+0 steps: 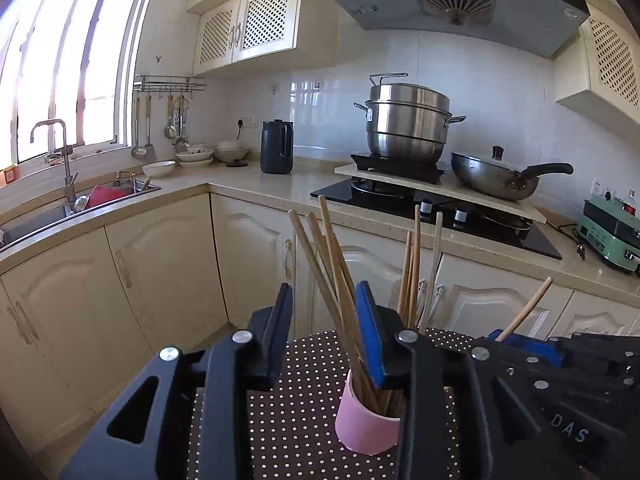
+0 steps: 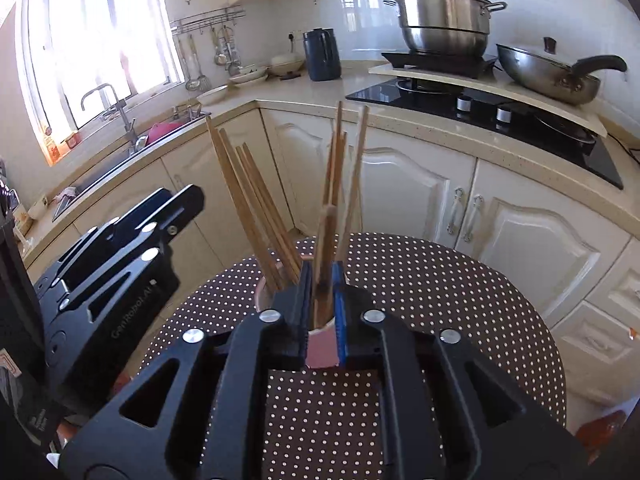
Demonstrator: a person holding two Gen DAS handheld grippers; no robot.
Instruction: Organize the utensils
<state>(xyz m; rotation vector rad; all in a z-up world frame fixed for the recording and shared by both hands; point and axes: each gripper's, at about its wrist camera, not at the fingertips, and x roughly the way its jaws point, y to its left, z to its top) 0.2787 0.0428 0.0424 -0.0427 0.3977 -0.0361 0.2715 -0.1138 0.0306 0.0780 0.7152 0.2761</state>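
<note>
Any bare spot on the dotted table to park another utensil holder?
Free: the brown polka-dot round table right of the pink cylindrical cup, out to its rim, and the strip nearest the right wrist camera. Crowded: around the cup with its wooden chopsticks, where both grippers sit.

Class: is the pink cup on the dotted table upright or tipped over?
Upright: the pink cup stands on its base, open mouth upward, with chopsticks sticking up out of it.

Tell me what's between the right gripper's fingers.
Chopsticks standing in the pink cup rise between the right gripper's fingers, seen in the right wrist view.
</note>
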